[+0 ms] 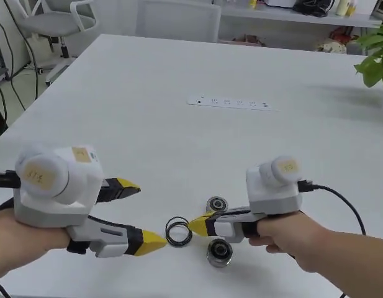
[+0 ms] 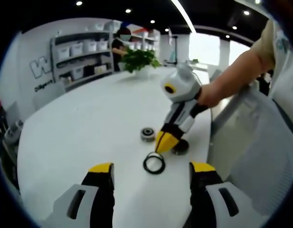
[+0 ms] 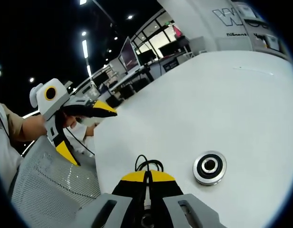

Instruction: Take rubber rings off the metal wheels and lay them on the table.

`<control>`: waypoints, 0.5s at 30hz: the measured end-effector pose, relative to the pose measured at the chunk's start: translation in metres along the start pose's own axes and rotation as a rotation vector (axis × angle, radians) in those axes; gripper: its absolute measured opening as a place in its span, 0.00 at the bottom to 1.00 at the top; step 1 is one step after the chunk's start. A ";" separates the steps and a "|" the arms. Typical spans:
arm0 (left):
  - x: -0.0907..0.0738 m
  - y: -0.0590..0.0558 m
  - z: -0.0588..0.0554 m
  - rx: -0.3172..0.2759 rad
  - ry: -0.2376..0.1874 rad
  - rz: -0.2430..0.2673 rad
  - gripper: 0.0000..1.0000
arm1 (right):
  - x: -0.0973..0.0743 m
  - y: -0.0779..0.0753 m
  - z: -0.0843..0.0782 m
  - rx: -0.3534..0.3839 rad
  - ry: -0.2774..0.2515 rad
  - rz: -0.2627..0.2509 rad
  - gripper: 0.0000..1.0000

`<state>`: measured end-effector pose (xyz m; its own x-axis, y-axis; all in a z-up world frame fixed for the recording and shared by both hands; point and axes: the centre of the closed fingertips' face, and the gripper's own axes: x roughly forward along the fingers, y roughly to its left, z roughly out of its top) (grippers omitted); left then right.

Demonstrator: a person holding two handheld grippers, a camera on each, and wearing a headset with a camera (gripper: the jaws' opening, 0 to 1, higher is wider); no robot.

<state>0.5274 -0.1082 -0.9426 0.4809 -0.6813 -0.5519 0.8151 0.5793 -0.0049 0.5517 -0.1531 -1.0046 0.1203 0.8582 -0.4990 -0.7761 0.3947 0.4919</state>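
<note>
At lower centre of the head view, right gripper [image 1: 192, 225] pinches rubber rings [image 1: 178, 231] on table [image 1: 179, 124]; left gripper [image 1: 151, 214] spread.

Bright ceiling lights, soft shadows, fisheye edge warp, slight blur

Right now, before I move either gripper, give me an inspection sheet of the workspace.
Surface: white table, flat.
Job's things: far metal wheel and near metal wheel on the table; black rubber rings lying between the grippers.
Clutter: power strip.
Grippers: left gripper open, apart from the rings; right gripper shut, tip at the rings.
Cables: black cable from the right gripper.
Surroundings: plant, office chair.
</note>
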 end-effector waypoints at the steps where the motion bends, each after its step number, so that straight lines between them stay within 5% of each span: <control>1: 0.000 0.000 -0.001 0.000 0.001 -0.001 0.65 | 0.000 -0.001 -0.001 0.005 0.002 0.000 0.00; 15: 0.000 0.001 -0.002 -0.001 0.010 0.003 0.65 | 0.001 -0.004 -0.004 0.008 0.008 -0.015 0.02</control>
<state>0.5274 -0.1067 -0.9442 0.4802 -0.6747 -0.5605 0.8131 0.5821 -0.0042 0.5525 -0.1547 -1.0099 0.1267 0.8498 -0.5117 -0.7691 0.4099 0.4903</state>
